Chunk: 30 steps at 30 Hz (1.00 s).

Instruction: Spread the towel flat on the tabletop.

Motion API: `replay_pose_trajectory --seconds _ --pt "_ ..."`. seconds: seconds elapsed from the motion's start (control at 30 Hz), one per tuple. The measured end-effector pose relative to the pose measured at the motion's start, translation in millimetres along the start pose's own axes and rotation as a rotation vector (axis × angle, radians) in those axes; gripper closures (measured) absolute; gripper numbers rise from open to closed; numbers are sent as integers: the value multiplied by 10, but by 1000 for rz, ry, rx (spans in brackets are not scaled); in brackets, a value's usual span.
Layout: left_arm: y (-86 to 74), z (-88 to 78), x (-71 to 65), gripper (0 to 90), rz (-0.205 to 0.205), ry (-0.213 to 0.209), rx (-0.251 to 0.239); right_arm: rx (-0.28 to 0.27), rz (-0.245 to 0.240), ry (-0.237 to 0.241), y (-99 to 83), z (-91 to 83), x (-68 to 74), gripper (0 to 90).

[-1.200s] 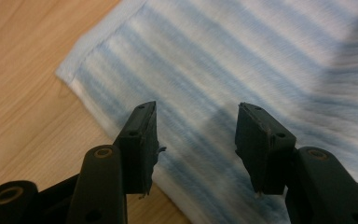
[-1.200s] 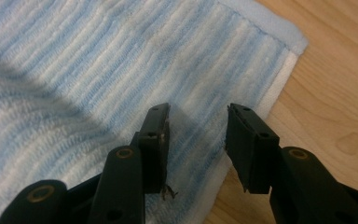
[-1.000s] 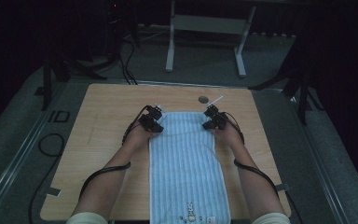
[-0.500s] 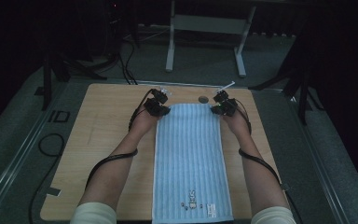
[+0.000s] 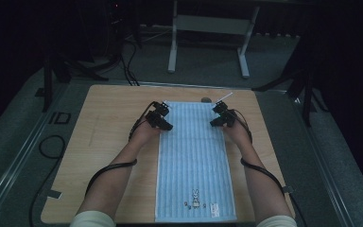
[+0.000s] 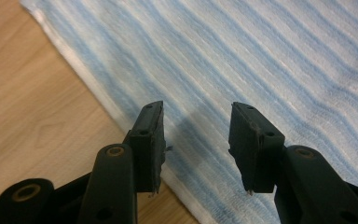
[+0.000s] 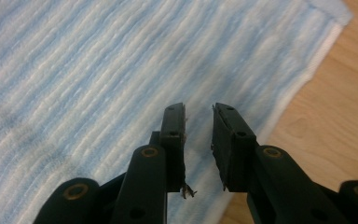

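Blue-striped towel (image 5: 194, 156) — flat, outspread

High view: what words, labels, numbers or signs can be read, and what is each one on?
"ID": large letters on the grey mat left of the table.
Rabbit figure and small marks near the towel's near end: too small to read.
Small tag beside them: too small to read.

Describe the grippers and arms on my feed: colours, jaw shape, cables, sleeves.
The left gripper and right gripper are black, each with two flat rectangular jaws on rounded black links with brass-coloured pivot pins. A black cable trails along each forearm. The person wears short pale cream sleeves. No markings are legible.
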<state>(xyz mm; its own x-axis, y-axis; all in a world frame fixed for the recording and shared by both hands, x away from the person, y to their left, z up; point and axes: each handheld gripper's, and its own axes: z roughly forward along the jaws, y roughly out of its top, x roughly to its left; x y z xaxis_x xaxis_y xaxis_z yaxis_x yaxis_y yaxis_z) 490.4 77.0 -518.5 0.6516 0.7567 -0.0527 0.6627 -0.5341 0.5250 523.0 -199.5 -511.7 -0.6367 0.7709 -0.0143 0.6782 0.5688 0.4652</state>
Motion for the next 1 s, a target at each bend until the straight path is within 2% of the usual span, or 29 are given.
replay_pose_trajectory --seconds 0.1,0.2,0.23,0.3,0.37,0.43,0.57,0.8,0.83,0.9,0.97,1.0 --pt "-17 57 -8 548 -4 -9 23 4 10 6 -41 42 26 706" --pt "-32 118 -31 522 0 -13 47 28 -1 -4 -100 112 38 679" --pt "-36 135 -39 505 5 -17 55 16 2 2 -119 114 24 676" --pt "-41 146 -63 489 7 -16 39 6 20 16 -147 106 -17 675" --pt "-38 158 -80 485 -7 -31 25 7 18 14 -167 94 -52 663" --pt "-26 171 -98 478 -4 -31 20 13 23 9 -183 81 -92 649" --pt "18 192 -131 469 0 -37 29 15 29 4 -211 64 -157 650" --pt "141 267 -249 465 16 -57 37 25 72 -9 -286 21 -336 647" --pt "148 271 -258 452 17 -56 38 23 83 -6 -301 14 -370 620" --pt "151 256 -276 450 16 -60 36 29 88 -9 -309 -1 -372 575" --pt "130 183 -296 453 25 -80 16 21 86 2 -333 -59 -339 576" --pt "116 135 -302 491 28 -87 10 10 74 1 -353 -107 -313 609"
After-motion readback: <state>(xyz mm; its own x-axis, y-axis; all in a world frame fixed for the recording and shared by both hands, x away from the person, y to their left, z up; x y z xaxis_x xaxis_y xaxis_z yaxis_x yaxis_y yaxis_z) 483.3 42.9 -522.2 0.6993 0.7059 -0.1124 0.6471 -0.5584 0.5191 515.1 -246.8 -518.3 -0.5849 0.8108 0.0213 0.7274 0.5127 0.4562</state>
